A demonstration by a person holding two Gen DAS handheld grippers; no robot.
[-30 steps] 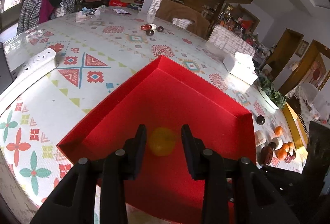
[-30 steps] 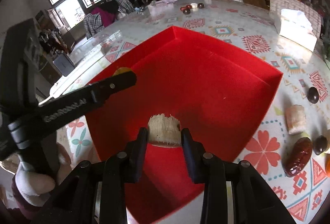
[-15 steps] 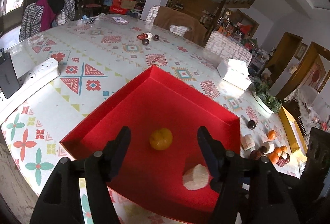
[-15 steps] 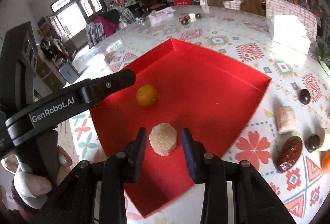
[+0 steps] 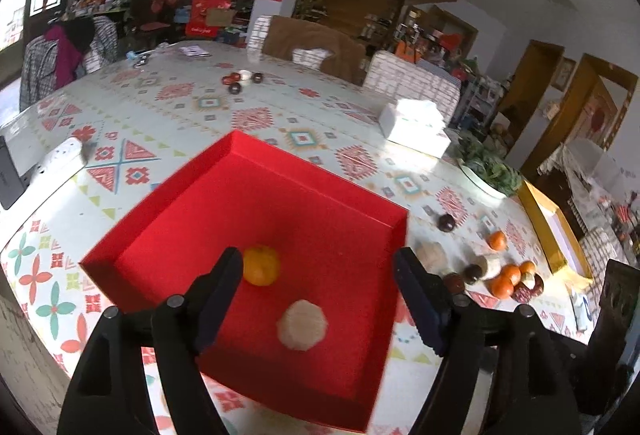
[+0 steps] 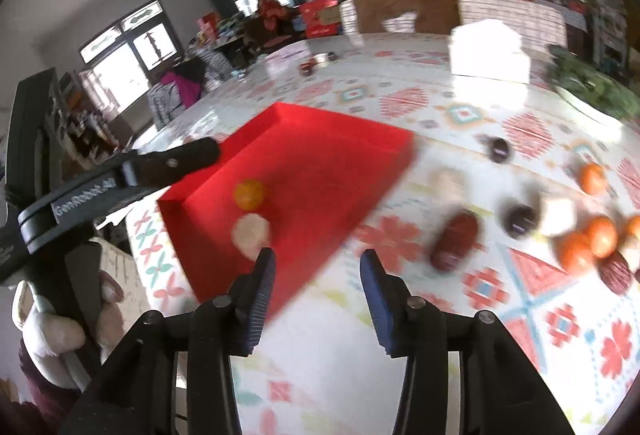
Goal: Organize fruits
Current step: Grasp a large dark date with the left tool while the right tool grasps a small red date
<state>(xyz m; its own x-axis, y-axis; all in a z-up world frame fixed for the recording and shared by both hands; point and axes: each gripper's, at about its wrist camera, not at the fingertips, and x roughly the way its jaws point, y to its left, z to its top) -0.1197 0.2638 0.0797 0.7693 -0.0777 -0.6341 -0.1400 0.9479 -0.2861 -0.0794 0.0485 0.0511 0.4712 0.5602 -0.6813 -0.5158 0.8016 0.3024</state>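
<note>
The right gripper (image 6: 318, 275) has drawn back from the red tray (image 5: 192, 175), fingers now spread. The tray holds a small orange (image 5: 261, 265) and a pale cut chunk (image 5: 303, 323). The left gripper (image 5: 320, 275) is spread wide, empty.

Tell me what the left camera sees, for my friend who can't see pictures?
A red tray on a patterned table holds a small orange fruit and a pale, faceted chunk. The open left gripper hovers above them, holding nothing. More oranges and dark fruits wait on the table right of the tray.
</note>
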